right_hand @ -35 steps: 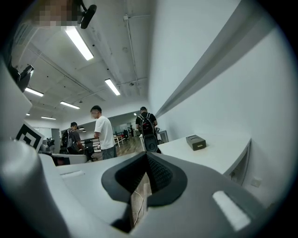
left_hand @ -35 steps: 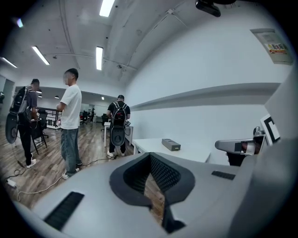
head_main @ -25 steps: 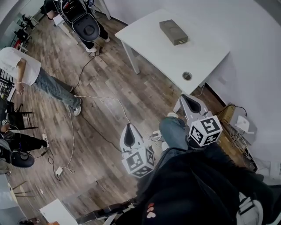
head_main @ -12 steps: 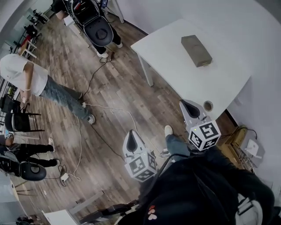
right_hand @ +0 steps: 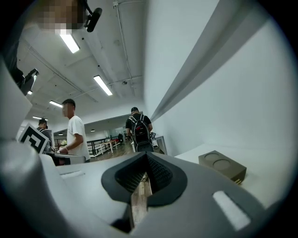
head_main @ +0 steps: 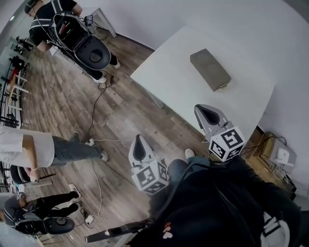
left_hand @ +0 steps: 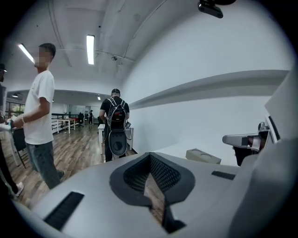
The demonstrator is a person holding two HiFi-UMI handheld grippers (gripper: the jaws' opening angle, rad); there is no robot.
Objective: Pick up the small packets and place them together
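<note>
No small packets show in any view. A grey-brown box (head_main: 210, 69) with two round recesses on top lies on the white table (head_main: 169, 82); it also shows as the box (left_hand: 203, 155) in the left gripper view and the box (right_hand: 222, 165) in the right gripper view. My right gripper (head_main: 207, 112) is held level, its tip over the table's near edge, short of the box. My left gripper (head_main: 139, 144) hangs over the wooden floor, left of the table. Both the left gripper (left_hand: 151, 183) and the right gripper (right_hand: 144, 179) have their jaws together with nothing between them.
A person with a backpack (head_main: 53, 14) stands by a black seat (head_main: 91, 53) at the far left. Another person in a white shirt (head_main: 24, 149) stands on the left. Cables (head_main: 96, 103) trail over the floor. A white device (head_main: 281, 155) sits right of the table.
Both grippers have travelled across the floor toward the white table. The table and box now lie nearer, and the right gripper's tip has reached the table's edge.
</note>
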